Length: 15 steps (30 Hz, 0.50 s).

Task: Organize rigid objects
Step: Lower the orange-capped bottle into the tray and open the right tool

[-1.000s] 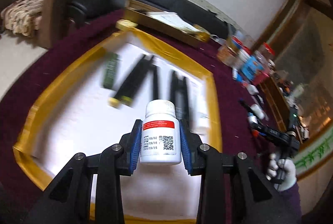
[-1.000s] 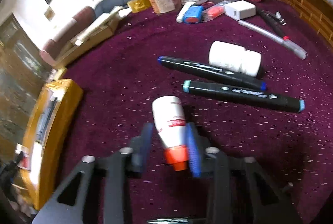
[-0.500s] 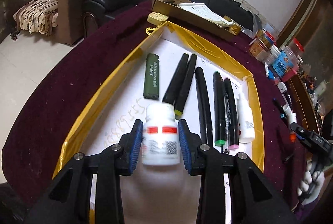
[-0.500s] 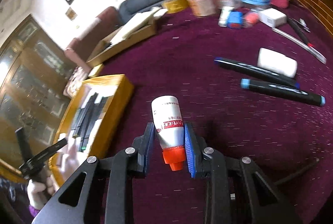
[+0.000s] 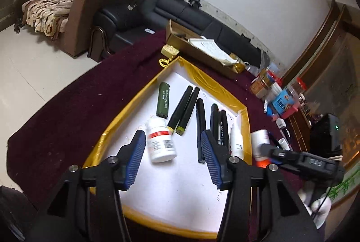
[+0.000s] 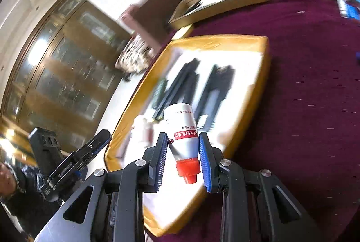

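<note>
Having just released the pill bottle [image 5: 161, 140] near the tray's [image 5: 245, 129] left edge, we are spreading the left gripper [image 5: 172, 157] wide while the right gripper [image 6: 183, 157], clenching the red-capped bottle [image 6: 183, 132], is bringing it over.

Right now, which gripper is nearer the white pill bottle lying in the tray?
Left. The left gripper is open around the white pill bottle; the right gripper approaches from beyond the tray rim, holding a red-capped bottle.

white print on the green lighter [image 5: 163, 100] and red-banded bottle labels [image 6: 185, 134], all too small to read
</note>
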Tool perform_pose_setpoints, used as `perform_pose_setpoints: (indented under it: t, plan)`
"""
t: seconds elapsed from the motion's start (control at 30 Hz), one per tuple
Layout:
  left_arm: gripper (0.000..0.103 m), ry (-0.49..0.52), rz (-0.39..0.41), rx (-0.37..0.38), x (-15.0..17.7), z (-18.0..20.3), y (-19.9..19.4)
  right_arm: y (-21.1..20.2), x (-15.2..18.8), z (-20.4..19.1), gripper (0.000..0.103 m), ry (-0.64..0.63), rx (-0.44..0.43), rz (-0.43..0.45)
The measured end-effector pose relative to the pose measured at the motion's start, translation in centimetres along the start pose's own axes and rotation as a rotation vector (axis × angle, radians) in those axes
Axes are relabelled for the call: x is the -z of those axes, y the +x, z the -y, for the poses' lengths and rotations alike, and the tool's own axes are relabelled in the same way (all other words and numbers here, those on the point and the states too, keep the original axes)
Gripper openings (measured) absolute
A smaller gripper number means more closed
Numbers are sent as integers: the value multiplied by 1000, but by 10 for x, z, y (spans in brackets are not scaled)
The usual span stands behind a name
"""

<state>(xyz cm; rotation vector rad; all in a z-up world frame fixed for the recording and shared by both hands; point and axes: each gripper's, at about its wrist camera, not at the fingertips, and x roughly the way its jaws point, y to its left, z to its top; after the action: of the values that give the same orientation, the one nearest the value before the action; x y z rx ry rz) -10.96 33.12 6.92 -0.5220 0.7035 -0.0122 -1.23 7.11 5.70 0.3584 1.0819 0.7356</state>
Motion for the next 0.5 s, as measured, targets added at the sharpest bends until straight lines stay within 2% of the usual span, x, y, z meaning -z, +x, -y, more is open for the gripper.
perform_pose_setpoints:
  t: [0.23,0.33,0.5]
  plan:
    - [51,2,31,-2,-3,-10,-13,62,10,-41,25,-64,5,-94]
    - [55,-3,29,-5,-1,-15,-13,80,11,-47,25,-108,61,-101]
    - [55,-18,16,1,2,-20,-12,91,12,-51,26,-145,134,-79]
